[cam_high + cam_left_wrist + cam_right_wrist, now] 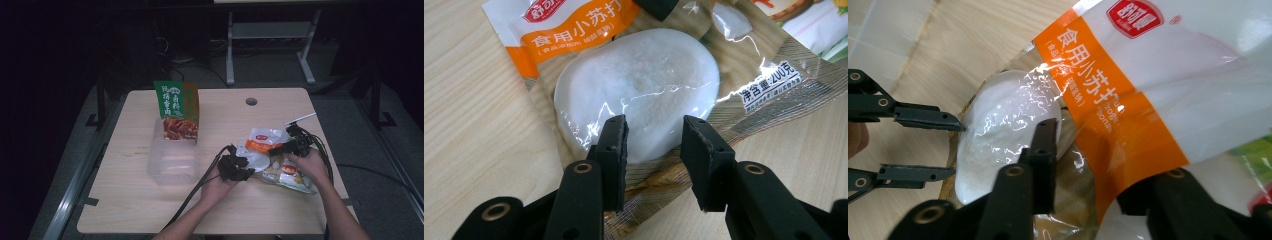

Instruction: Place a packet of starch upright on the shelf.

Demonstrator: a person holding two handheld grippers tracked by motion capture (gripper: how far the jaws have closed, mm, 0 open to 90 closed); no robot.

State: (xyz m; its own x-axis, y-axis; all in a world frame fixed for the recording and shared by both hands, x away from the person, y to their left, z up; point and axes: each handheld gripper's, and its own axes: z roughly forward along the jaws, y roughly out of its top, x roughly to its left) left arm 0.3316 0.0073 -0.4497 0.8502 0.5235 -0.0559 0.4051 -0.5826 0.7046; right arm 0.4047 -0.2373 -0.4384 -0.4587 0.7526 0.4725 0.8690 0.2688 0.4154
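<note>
A white and orange powder pouch (261, 142) (639, 85) (1118, 115) lies right of the table's middle, its orange end raised. My left gripper (247, 161) (654, 135) comes at it from the left, its pads pinching the lower edge of the white powder bulge. That gripper also appears at the left of the right gripper view (957, 149), tips against the bulge. My right gripper (278, 148) (1088, 155) holds the pouch near the orange band: one jaw lies on the clear film, the other is hidden under the band.
A green and red snack bag (176, 107) stands upright in a clear plastic box (170, 167) left of centre. A colourful packet (295, 181) lies under the right hand. A cable hole (251, 101) sits near the far edge. Cables trail back toward the near edge.
</note>
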